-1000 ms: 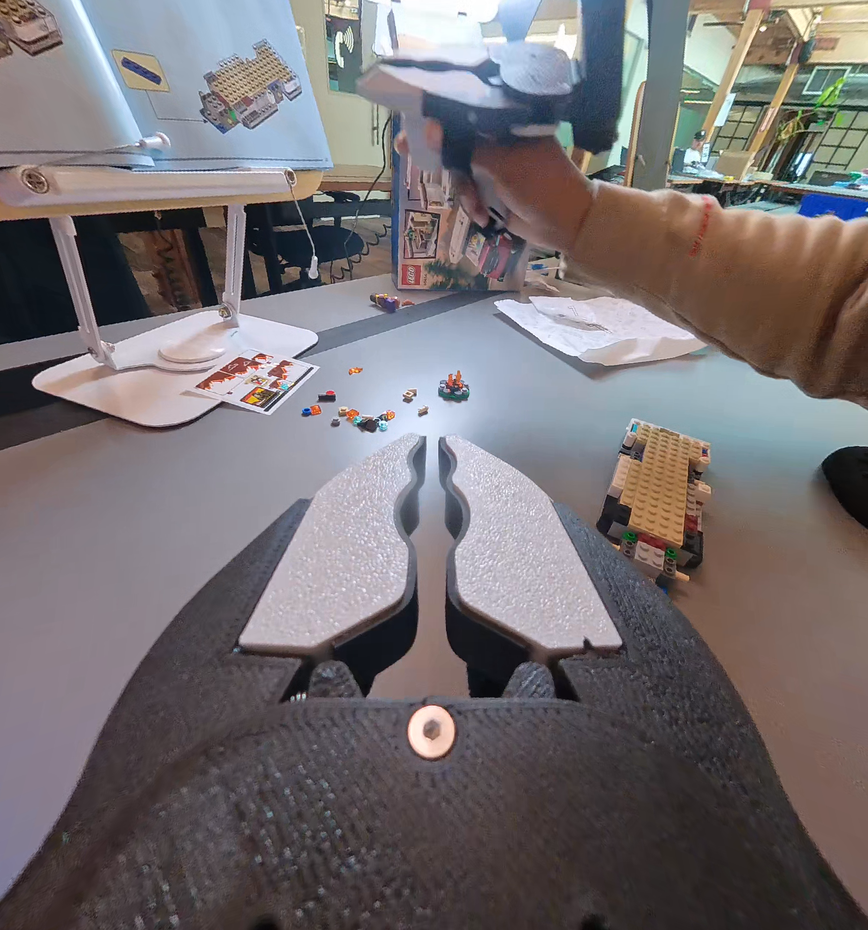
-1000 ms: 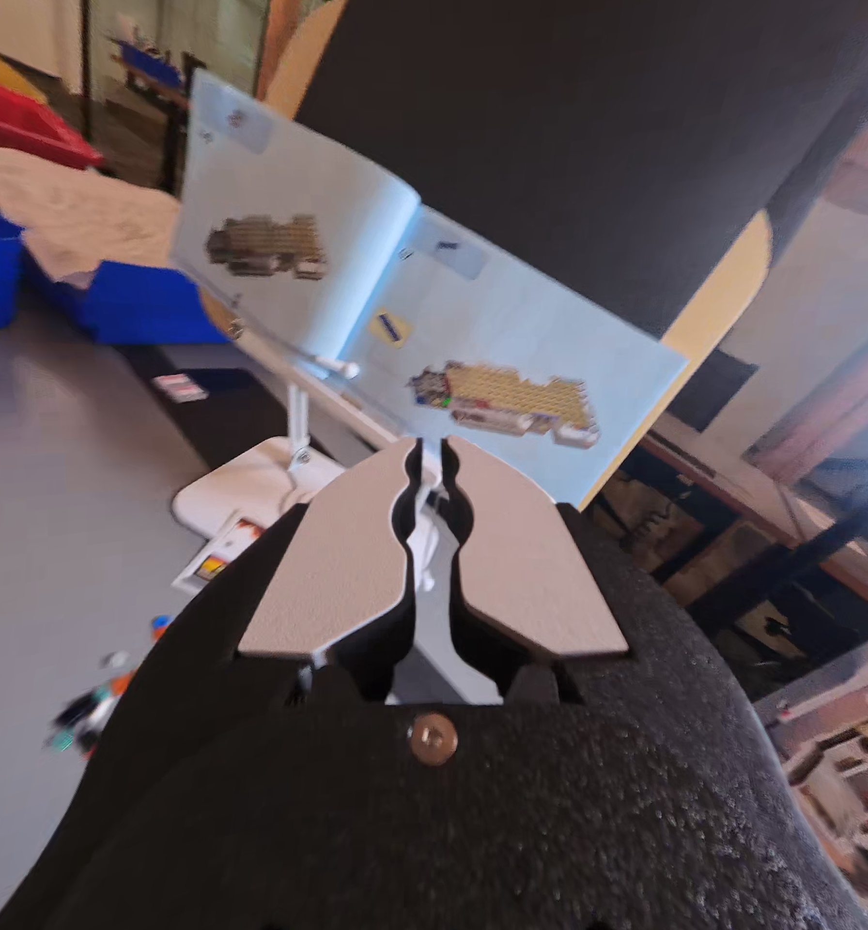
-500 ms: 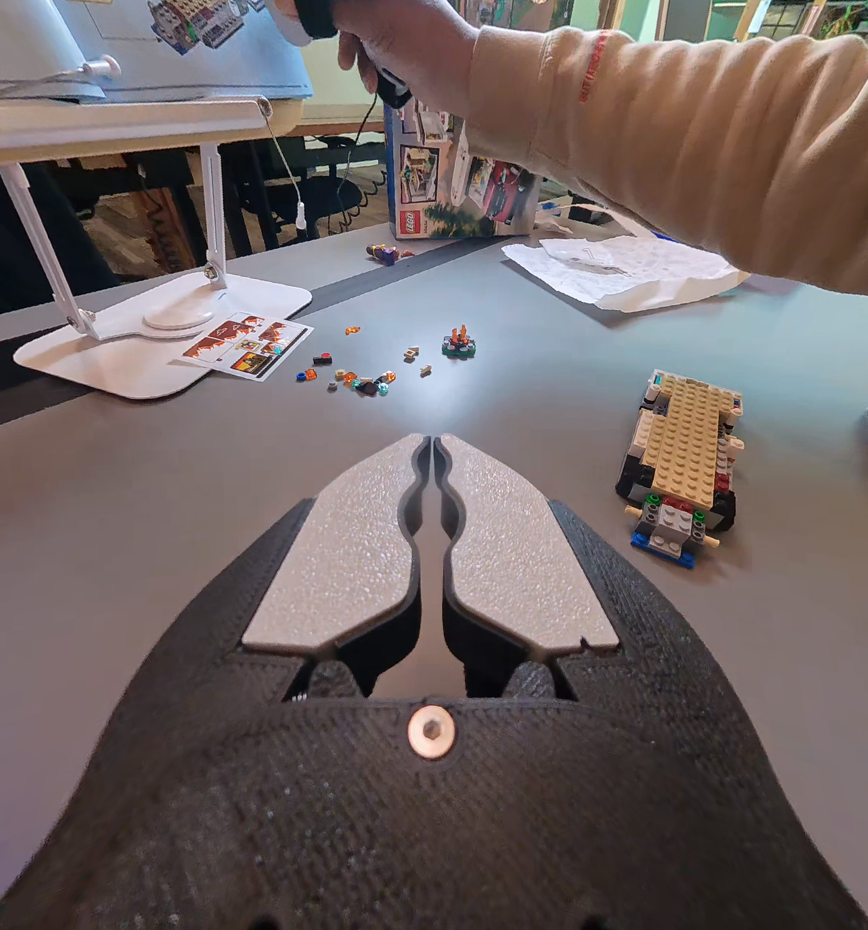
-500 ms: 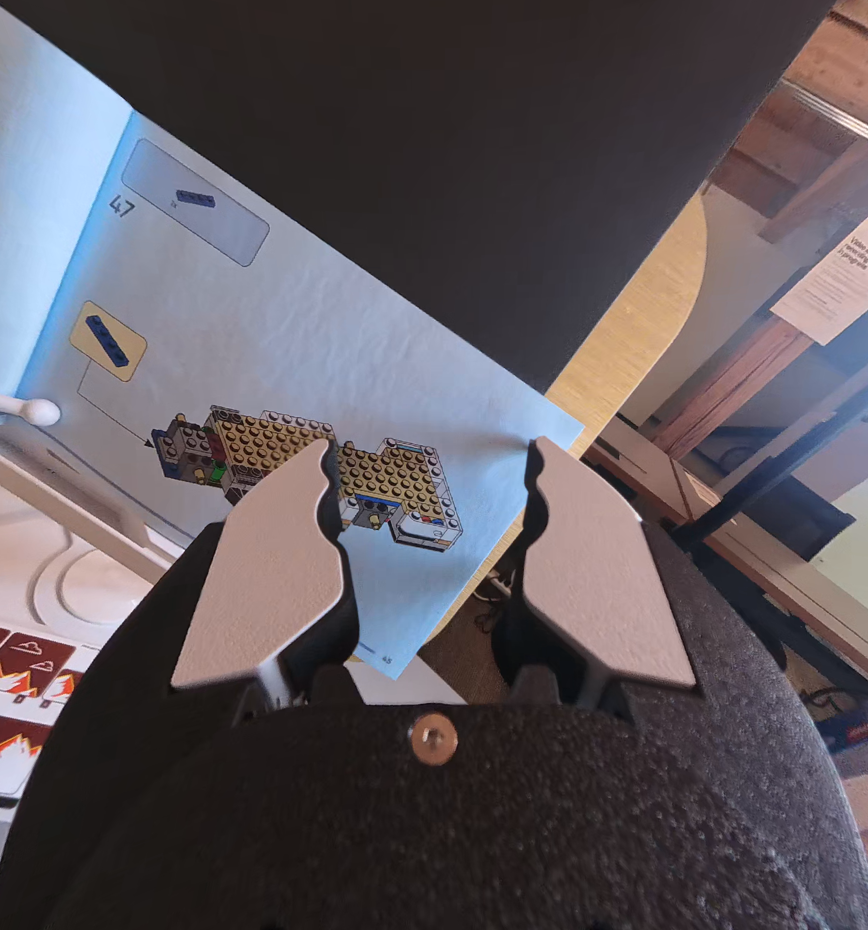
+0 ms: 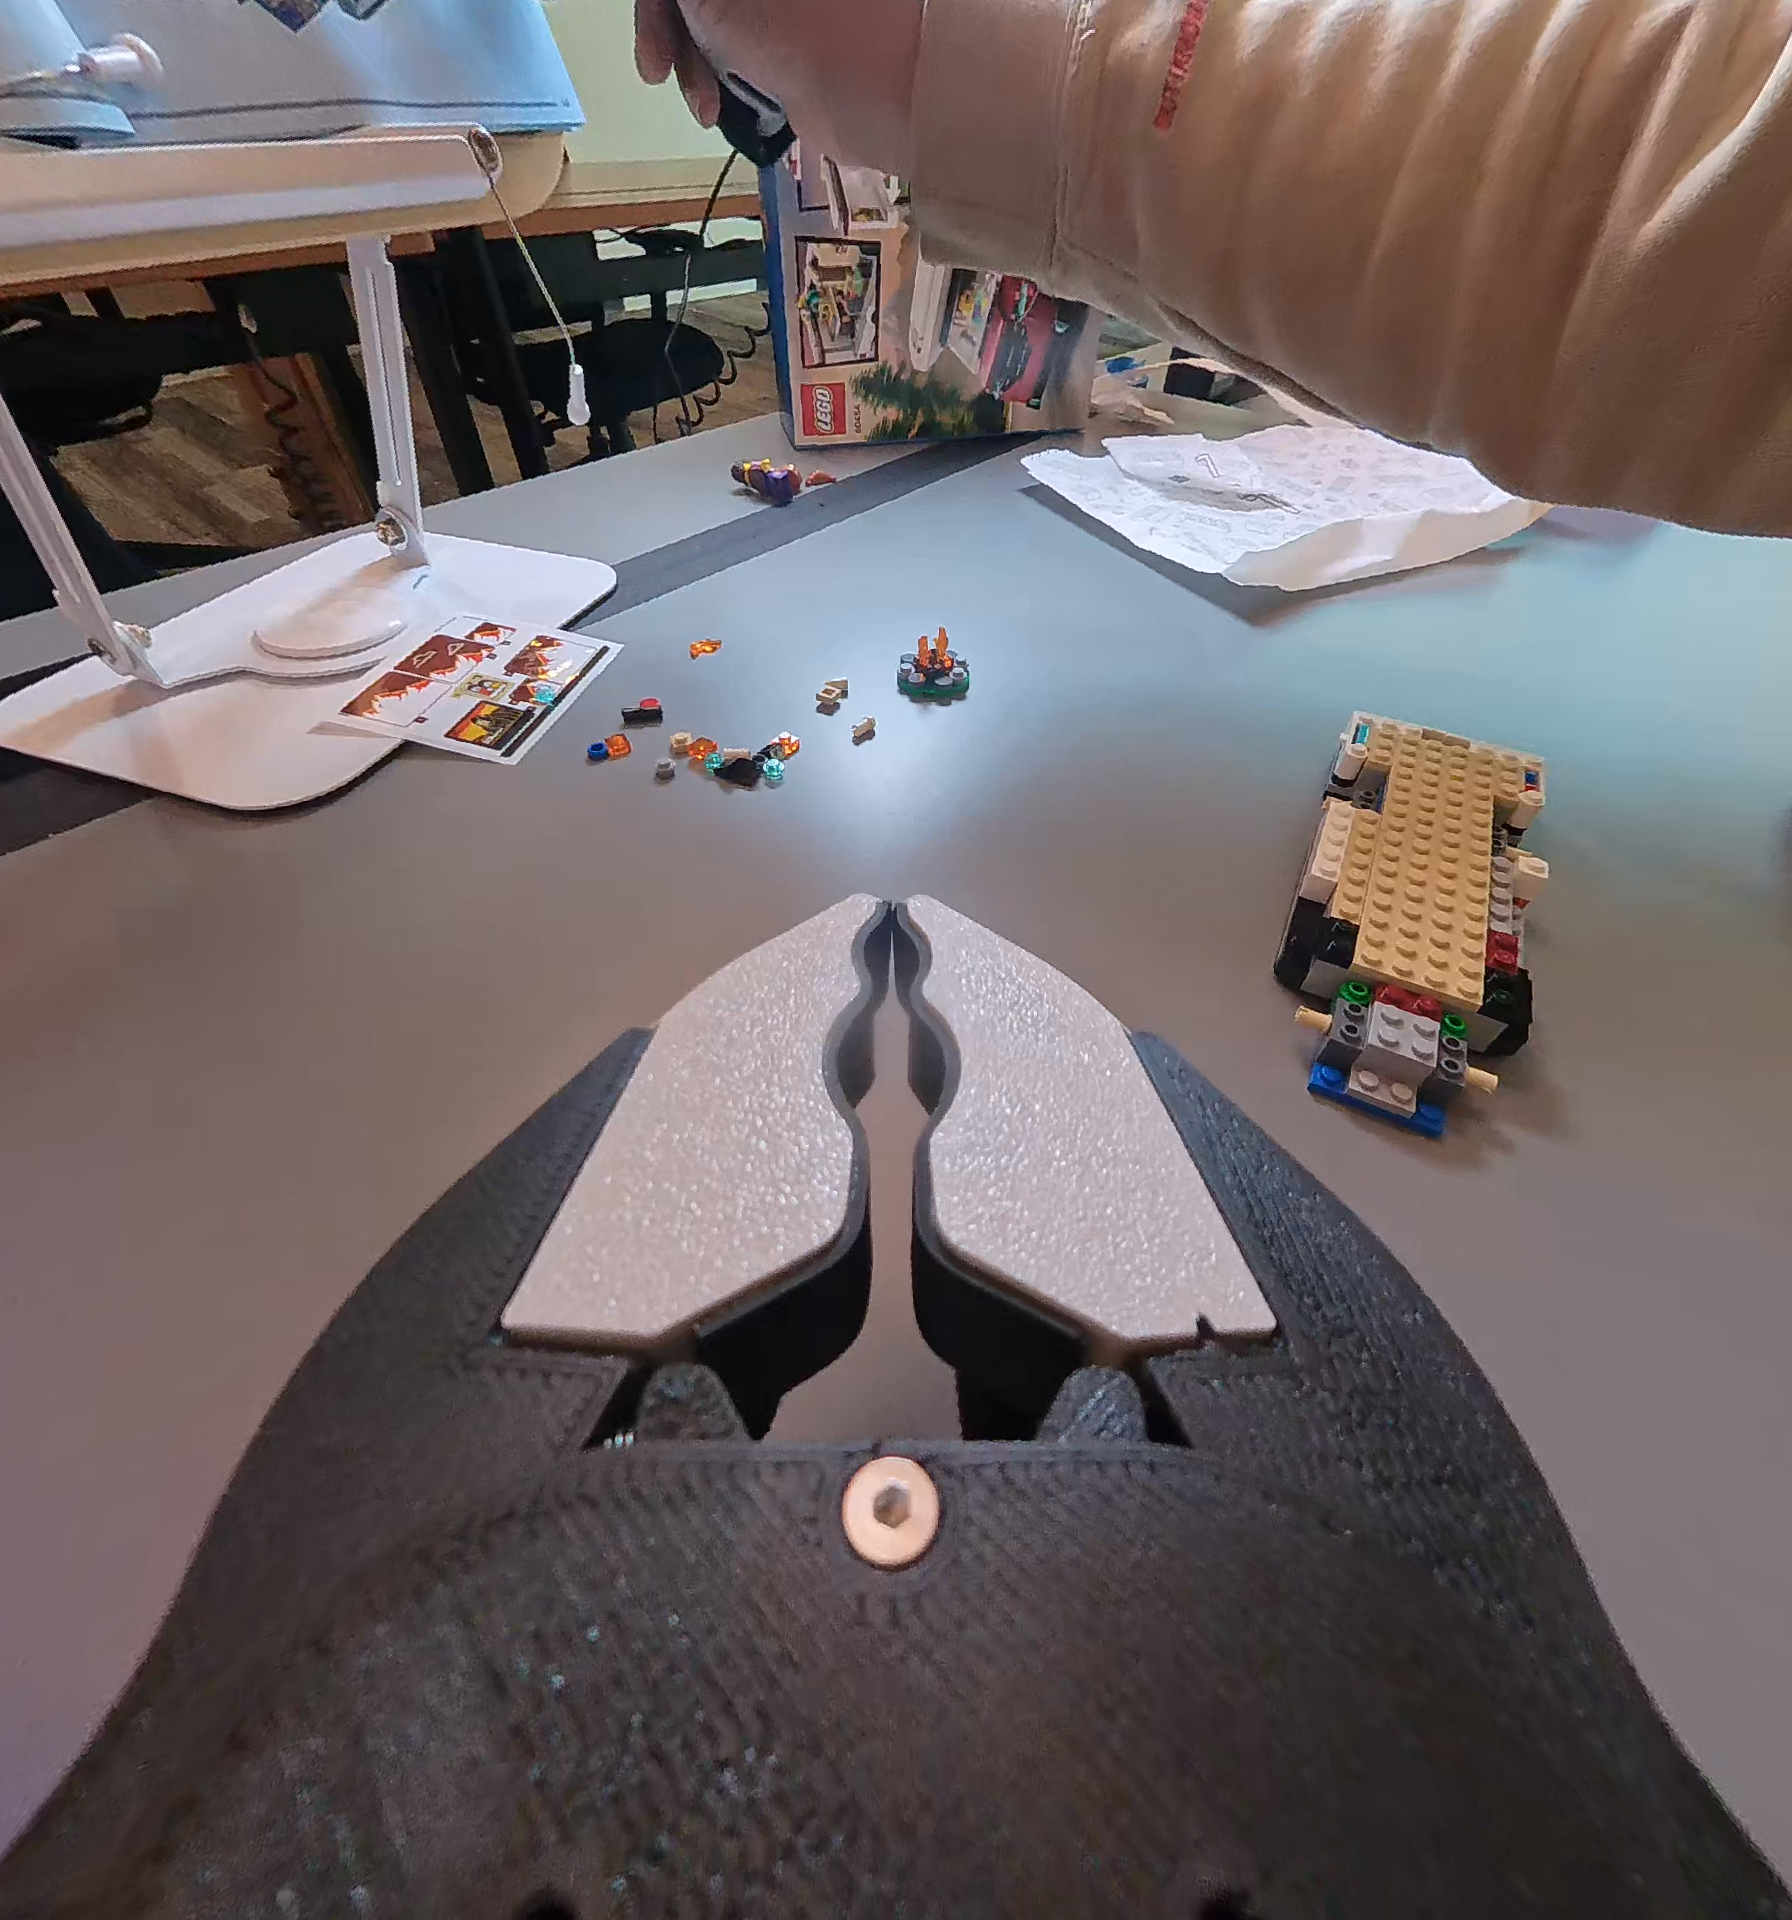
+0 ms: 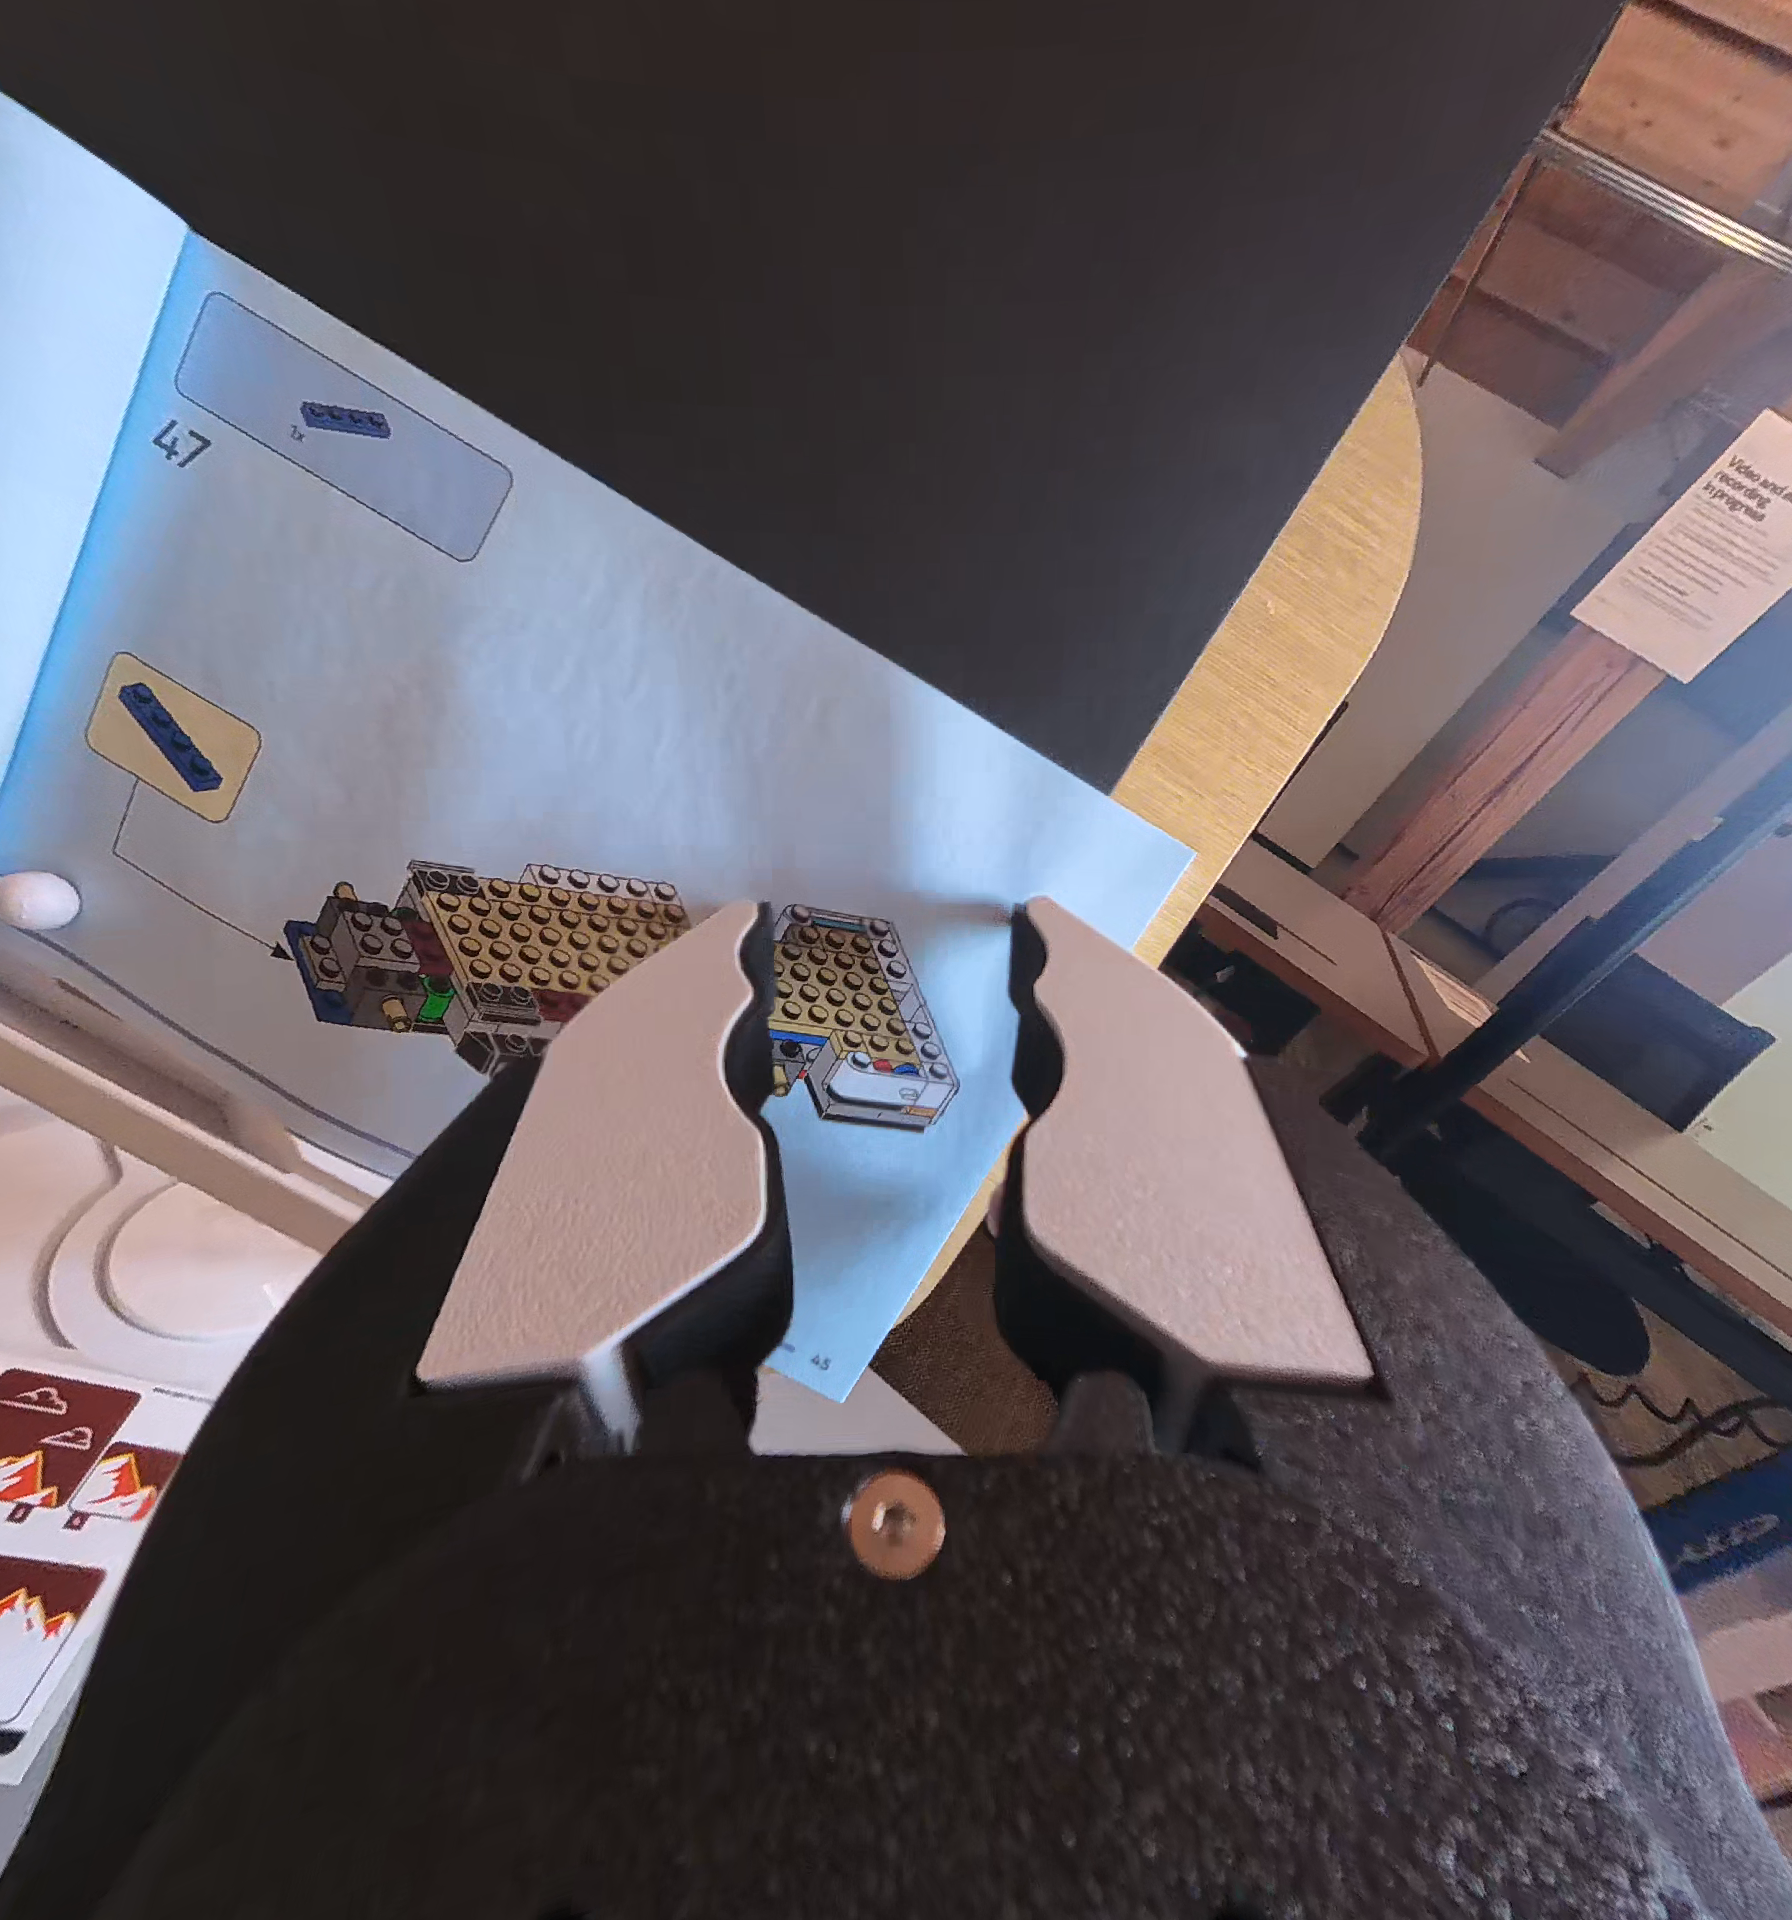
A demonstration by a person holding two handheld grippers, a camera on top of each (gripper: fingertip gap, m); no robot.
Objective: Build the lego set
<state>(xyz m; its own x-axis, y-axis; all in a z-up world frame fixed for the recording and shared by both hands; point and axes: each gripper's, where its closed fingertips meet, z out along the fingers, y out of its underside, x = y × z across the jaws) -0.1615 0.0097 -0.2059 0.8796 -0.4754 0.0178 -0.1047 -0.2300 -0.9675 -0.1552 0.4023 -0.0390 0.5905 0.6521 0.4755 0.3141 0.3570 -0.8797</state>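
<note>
Open instruction booklet [image 6: 580, 675] on stand

On the grey table [image 5: 248, 1039]: one tan-topped brick model [image 5: 1417, 904], one small round campfire build [image 5: 933, 670], one sticker sheet [image 5: 481, 696], one white book stand [image 5: 279, 665] with one open instruction booklet [image 6: 580, 707], one set box [image 5: 923, 343], one crumpled paper bag [image 5: 1287, 509]. Loose small pieces [image 5: 726, 743]: roughly a dozen, too tiny to count properly. Plus two grippers.
</note>
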